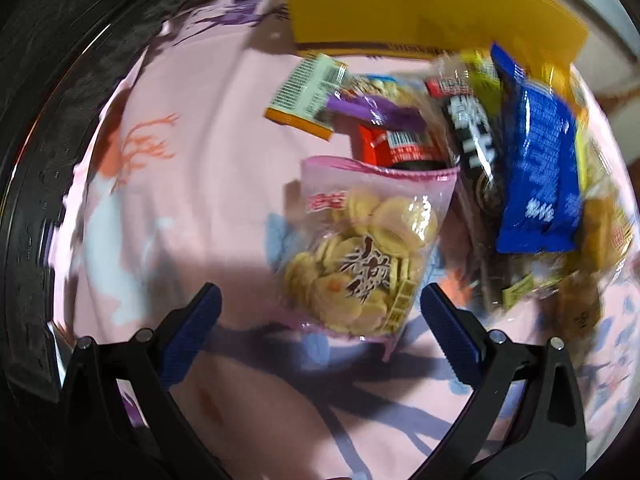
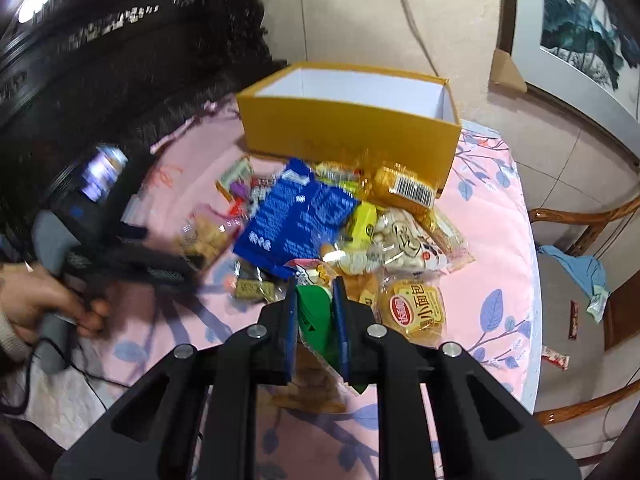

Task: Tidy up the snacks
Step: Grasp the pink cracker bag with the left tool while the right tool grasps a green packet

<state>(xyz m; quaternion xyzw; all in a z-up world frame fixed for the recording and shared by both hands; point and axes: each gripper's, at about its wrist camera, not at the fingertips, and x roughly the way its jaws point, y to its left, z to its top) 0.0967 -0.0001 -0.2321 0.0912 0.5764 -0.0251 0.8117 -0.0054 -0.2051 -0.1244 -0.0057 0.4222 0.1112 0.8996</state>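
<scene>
We are at a round table (image 2: 500,240) under a pink leaf-print cloth, holding a two-finger gripper in each hand. Snack packets lie heaped in the middle, and just behind the heap stands an open yellow box (image 2: 352,136), its white inside showing nothing yet.

Our right gripper (image 2: 314,300) is clenched on a green-labelled snack bag (image 2: 316,312), pinched near its top edge between the blue pads; the bag hangs at the near edge of the heap, close to a small bread packet (image 2: 416,312).

Our left gripper (image 1: 320,304) has its jaws spread wide, empty, lined up on a clear pink-edged bag of round biscuits (image 1: 360,248) that lies on the cloth at the left side of the heap. A blue packet (image 1: 536,168) rests on the pile to its right.

The left view is blurred, so finer print is unreadable.

To do this step well, we should lift the green bag clear of its neighbours before carrying it — the pinch is shallow and the film looks slippery. Then bring it over the box rim and let go low inside. For the biscuits, close on a sealed edge, not the brittle middle.
</scene>
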